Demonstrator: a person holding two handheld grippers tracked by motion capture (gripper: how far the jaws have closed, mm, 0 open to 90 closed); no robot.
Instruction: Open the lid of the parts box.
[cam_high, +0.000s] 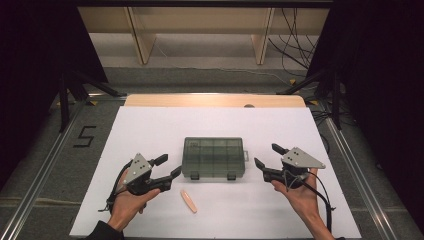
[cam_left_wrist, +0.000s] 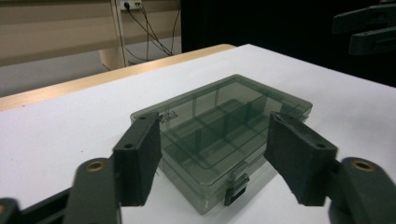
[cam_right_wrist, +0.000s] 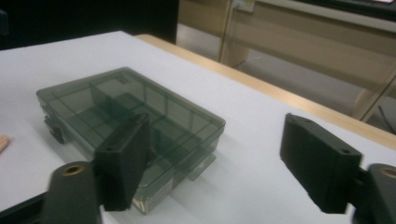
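One smoky transparent plastic compartment box (cam_high: 213, 158), lid closed, lies mid-counter on the white counter (cam_high: 150, 130), with one small pale peach stick (cam_high: 188, 200) near its front-left corner. Two black handheld grippers flank it, left gripper (cam_high: 167, 166) and right gripper (cam_high: 267, 156), each with fingers spread wide, empty.

Both tools are matte black, the left gripper (cam_high: 167, 166) and right gripper (cam_high: 268, 156) each topped by a grey three-cornered plate dotted with small screws. Blocky black fingers (cam_left_wrist: 138, 158) pivot on brass-ringed joints. Black cables trail back; a dark sleeve (cam_high: 102, 232) cuffs the left wrist.
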